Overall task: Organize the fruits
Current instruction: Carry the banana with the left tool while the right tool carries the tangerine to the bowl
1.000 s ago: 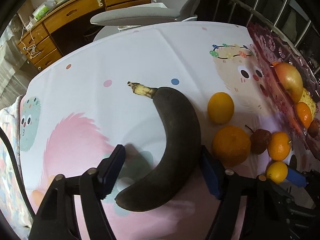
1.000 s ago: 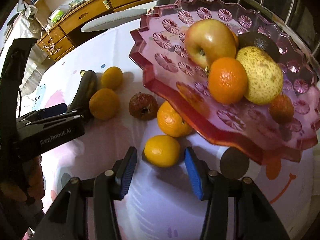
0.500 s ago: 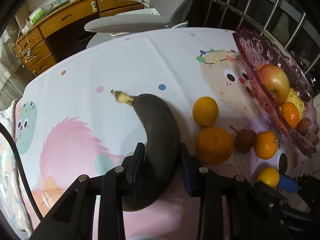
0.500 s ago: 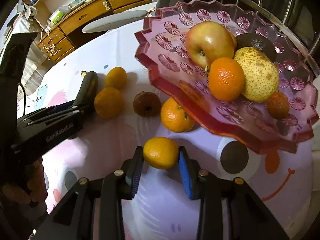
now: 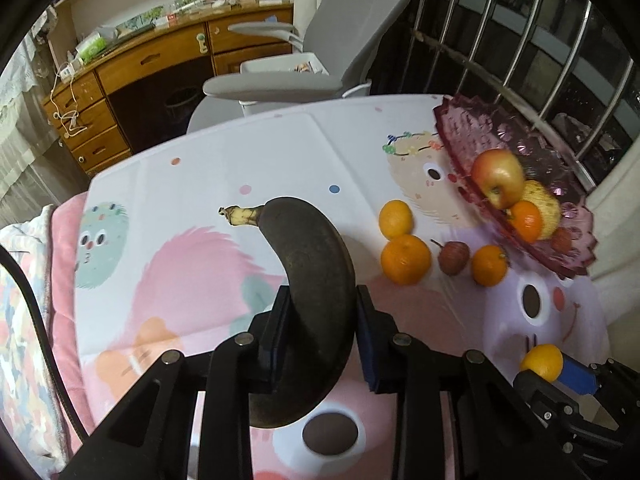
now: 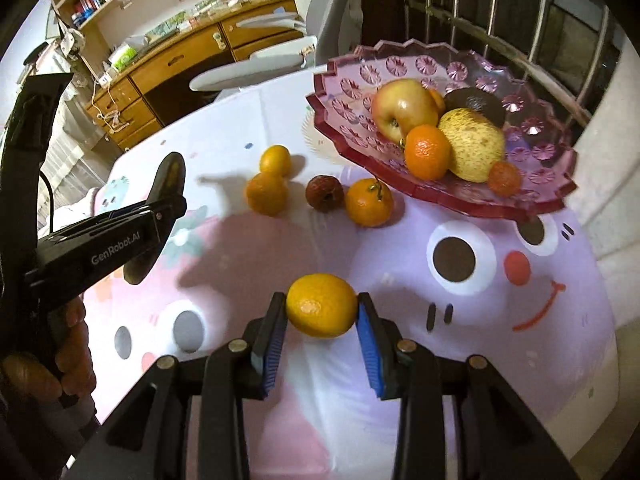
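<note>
My left gripper is shut on a blackened banana and holds it above the tablecloth; it also shows in the right wrist view. My right gripper is shut on a small orange, lifted off the table; the orange also shows in the left wrist view. A pink glass fruit dish holds an apple, a pear, an orange and smaller fruit.
On the tablecloth next to the dish lie three oranges and a shrivelled dark red fruit. A grey chair and a wooden desk stand beyond the table. Window bars run at the right.
Both grippers closed on their fruit and lifted: the left took the banana, the right took the small orange. Both now sit higher above the table.
</note>
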